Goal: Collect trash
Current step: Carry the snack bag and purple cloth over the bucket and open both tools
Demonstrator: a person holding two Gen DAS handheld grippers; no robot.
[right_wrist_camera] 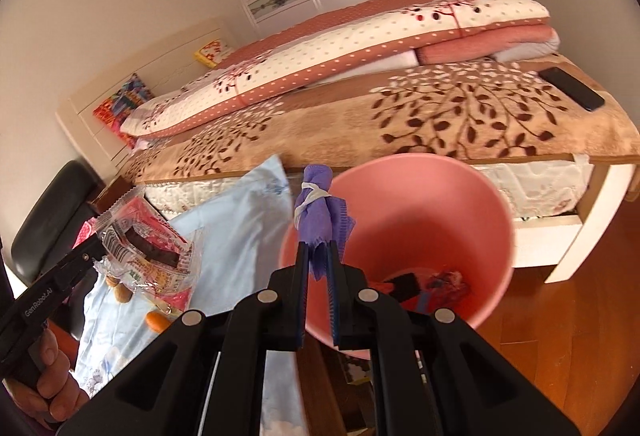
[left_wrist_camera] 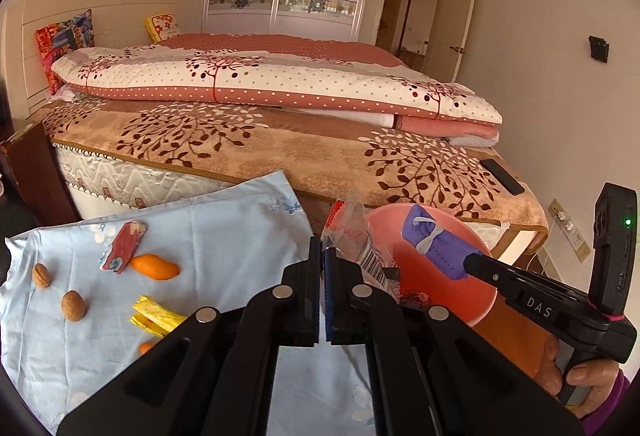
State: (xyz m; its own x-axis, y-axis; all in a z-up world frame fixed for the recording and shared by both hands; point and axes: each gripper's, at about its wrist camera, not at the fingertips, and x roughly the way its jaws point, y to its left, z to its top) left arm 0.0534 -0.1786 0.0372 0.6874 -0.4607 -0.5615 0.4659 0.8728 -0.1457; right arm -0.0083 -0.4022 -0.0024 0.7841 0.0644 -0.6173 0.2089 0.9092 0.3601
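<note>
The bed [left_wrist_camera: 280, 139] fills the upper half of both views and plays no part in your job. Below it, at lower left of the left wrist view, the counter under its pale blue cloth [left_wrist_camera: 224, 220] still carries work: two walnuts [left_wrist_camera: 73, 305], an orange fruit [left_wrist_camera: 155, 267], a yellow wrapper [left_wrist_camera: 156, 318] and a red patterned scrap [left_wrist_camera: 124, 246]. Which of these counts as trash is your call; the wrapper and the scrap look likeliest.

The pink bin [right_wrist_camera: 420, 211] sits at centre right of the right wrist view, and dark and red scraps already lie at its bottom, so part of the collecting is done.

Your right gripper [right_wrist_camera: 318, 260] has its fingers clamped on a bundled purple cloth [right_wrist_camera: 320, 211] tied with white string, held at the bin's left rim, not yet dropped. Your left gripper [left_wrist_camera: 323, 276] has its fingers pinched tight on a clear snack wrapper [left_wrist_camera: 360, 236] with red print and a barcode, just left of the bin; it may hold a dark bar inside, though the plastic glare makes that hard to confirm.

So two pieces are in hand and near the bin, neither released, and the smaller bits on the cloth remain.
</note>
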